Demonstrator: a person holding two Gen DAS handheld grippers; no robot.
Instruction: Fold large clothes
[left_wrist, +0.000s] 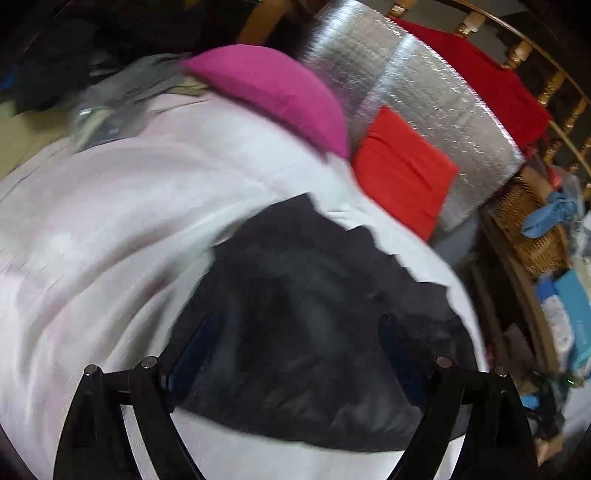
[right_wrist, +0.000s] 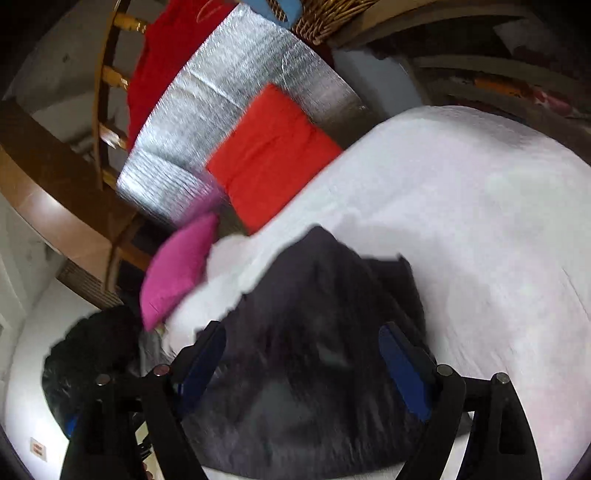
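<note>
Black jaws of my left hand-held gripper (left_wrist: 295, 343) fill the bottom of the left wrist view, spread wide and gripping nothing; the dark grey crumpled garment (left_wrist: 314, 314) lies on the white bed sheet (left_wrist: 110, 240) right under them. Sliding right, I see a magenta pillow (left_wrist: 273, 92), then a folded orange-red cloth (left_wrist: 402, 173) against a silver quilted foil mat (left_wrist: 424, 110). Over to my right hand-held gripper (right_wrist: 301, 354): jaws standing apart too, empty, poised above the same bunched garment. Both views are smeared, so I can't pick out a hem or sleeve. My call: steady both hands first, find two matching edges, pinch only one layer each, then spread it flat on the sheet before any fold.
</note>
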